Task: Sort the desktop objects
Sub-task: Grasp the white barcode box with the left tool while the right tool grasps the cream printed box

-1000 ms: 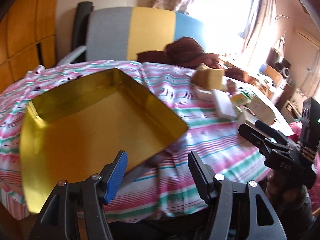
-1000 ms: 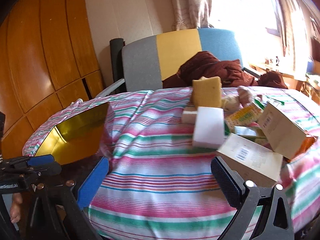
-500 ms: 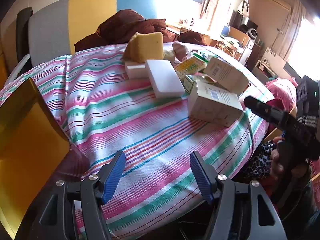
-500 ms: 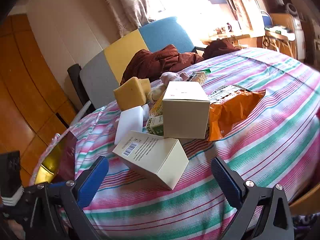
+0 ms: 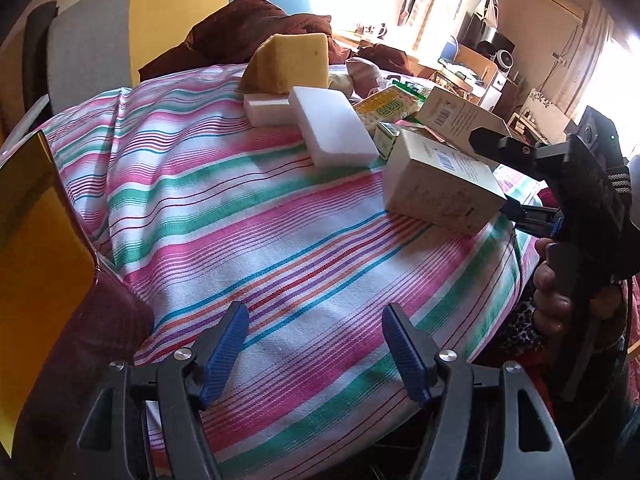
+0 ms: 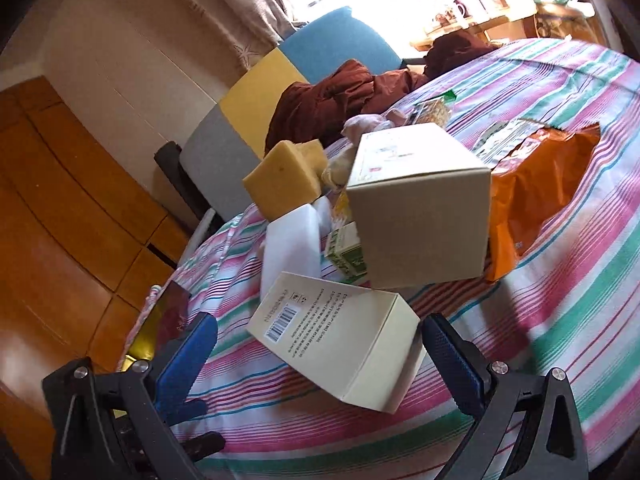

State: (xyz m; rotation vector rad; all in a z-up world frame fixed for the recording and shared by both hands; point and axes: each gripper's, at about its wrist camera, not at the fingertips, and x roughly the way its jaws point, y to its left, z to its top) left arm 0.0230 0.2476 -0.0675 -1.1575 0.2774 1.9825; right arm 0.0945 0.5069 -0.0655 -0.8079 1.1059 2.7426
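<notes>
On the striped tablecloth (image 5: 256,240) in front of you sits a loose heap of things to sort. Your right gripper (image 6: 320,344) has its jaws spread wide on either side of the near end of a cream box (image 6: 340,344) with a barcode; the blue pads sit just beside the box's sides, and you cannot tell whether either one touches it. From the left camera that same gripper (image 5: 492,176) reaches in from the right edge, with your hand (image 5: 554,300) wrapped around its handle. Your left gripper (image 5: 316,340) hangs over bare cloth near the table edge, jaws apart and holding nothing.

Behind the cream box a larger brown box (image 6: 420,208) stands tilted, with a small green carton (image 6: 346,250) at its foot and an orange bag (image 6: 532,196) lying to its right. A white foam block (image 5: 332,126) leans beside them, and a yellow sponge (image 5: 290,62) rests on top of a second white block (image 5: 268,108). At far left stands a gold tray (image 5: 36,248), well apart from the pile.
</notes>
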